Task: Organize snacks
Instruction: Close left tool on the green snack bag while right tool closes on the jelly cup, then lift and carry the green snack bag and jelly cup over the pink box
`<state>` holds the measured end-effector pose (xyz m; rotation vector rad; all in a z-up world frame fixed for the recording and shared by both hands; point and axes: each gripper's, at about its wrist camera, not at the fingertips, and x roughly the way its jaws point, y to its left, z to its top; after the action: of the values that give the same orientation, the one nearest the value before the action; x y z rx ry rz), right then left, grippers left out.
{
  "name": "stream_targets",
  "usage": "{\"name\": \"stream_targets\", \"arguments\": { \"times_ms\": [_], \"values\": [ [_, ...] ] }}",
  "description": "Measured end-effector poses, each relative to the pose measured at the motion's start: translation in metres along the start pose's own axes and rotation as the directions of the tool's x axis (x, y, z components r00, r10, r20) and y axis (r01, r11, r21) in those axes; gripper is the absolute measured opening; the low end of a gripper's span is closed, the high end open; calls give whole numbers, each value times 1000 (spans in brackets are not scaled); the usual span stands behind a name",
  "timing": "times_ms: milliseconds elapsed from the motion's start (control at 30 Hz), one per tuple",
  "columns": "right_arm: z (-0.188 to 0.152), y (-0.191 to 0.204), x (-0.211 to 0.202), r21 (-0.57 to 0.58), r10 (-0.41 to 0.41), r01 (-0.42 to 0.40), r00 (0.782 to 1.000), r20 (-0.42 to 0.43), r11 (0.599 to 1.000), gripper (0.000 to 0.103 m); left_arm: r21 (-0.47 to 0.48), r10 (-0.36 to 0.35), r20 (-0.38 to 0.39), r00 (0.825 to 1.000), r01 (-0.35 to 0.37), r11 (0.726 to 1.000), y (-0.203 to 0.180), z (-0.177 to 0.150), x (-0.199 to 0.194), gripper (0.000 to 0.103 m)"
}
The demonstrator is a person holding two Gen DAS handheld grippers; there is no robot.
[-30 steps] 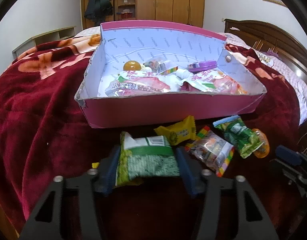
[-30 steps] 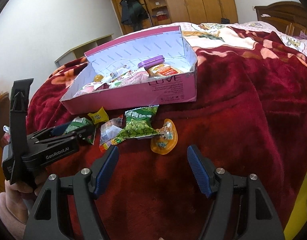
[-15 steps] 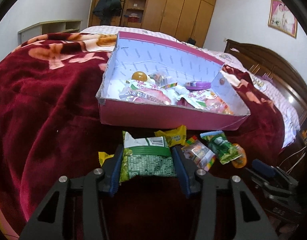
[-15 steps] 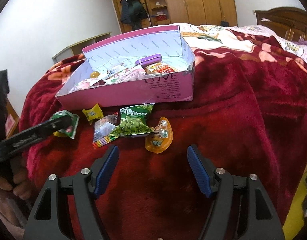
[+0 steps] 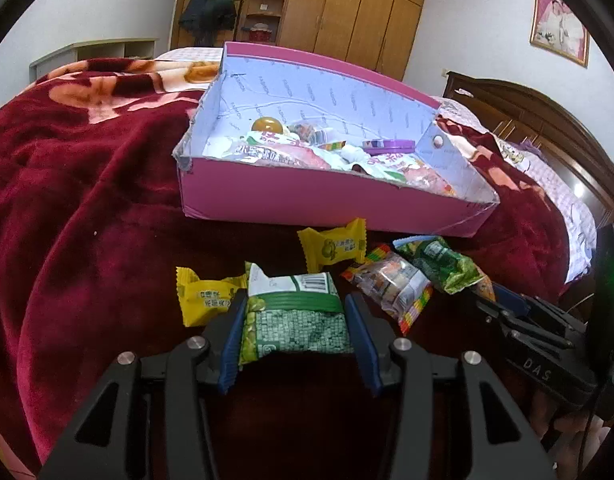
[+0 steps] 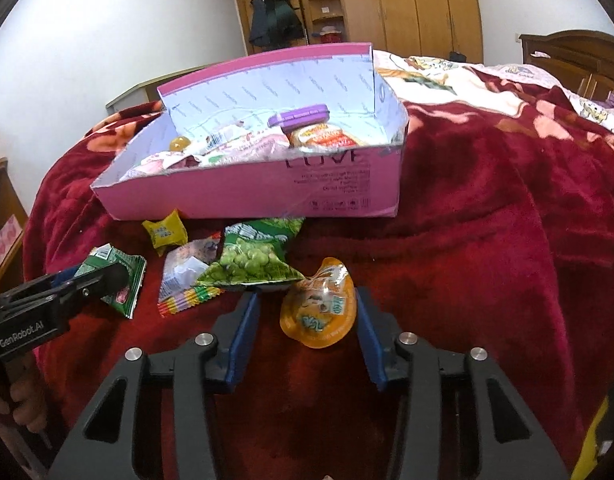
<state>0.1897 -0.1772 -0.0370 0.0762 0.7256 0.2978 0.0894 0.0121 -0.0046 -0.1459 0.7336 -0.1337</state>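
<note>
My left gripper [image 5: 295, 320] is shut on a green pea packet [image 5: 295, 320] and holds it above the blanket; it also shows in the right wrist view [image 6: 119, 276]. My right gripper [image 6: 307, 320] is open, its blue pads on either side of an orange jelly cup [image 6: 319, 312] lying on the blanket. A pink box [image 5: 327, 200] holding several snacks stands beyond. In front of it lie two yellow candies [image 5: 335, 246] [image 5: 207, 296], a striped clear packet [image 5: 391, 284] and a green pea bag [image 6: 251, 260].
A dark red blanket [image 5: 87, 200] covers the bed. A wooden headboard [image 5: 547, 120] is at the right and wardrobes [image 5: 347, 12] stand at the back. The right gripper's body [image 5: 547, 340] shows low right in the left wrist view.
My left gripper has lifted the green pea packet off the blanket, uncovering a yellow candy beneath. My right gripper has moved forward so that its pads flank the orange jelly cup.
</note>
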Motion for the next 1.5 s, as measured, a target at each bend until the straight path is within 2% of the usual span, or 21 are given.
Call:
{"name": "stream_targets", "arguments": {
  "times_ms": [467, 867, 1500],
  "values": [
    [-8, 3, 0, -3, -39, 39, 999, 38, 999, 38, 6, 14, 11, 1000, -15, 1000, -4, -1, 0, 50],
    [-9, -2, -17, 39, 0, -2, 997, 72, 999, 36, 6, 5, 43, 999, -5, 1000, -8, 4, -22, 50],
    [-12, -1, -48, 35, 27, -31, 992, 126, 999, 36, 17, 4, 66, 998, -5, 1000, -18, 11, -39, 50]
  ]
}}
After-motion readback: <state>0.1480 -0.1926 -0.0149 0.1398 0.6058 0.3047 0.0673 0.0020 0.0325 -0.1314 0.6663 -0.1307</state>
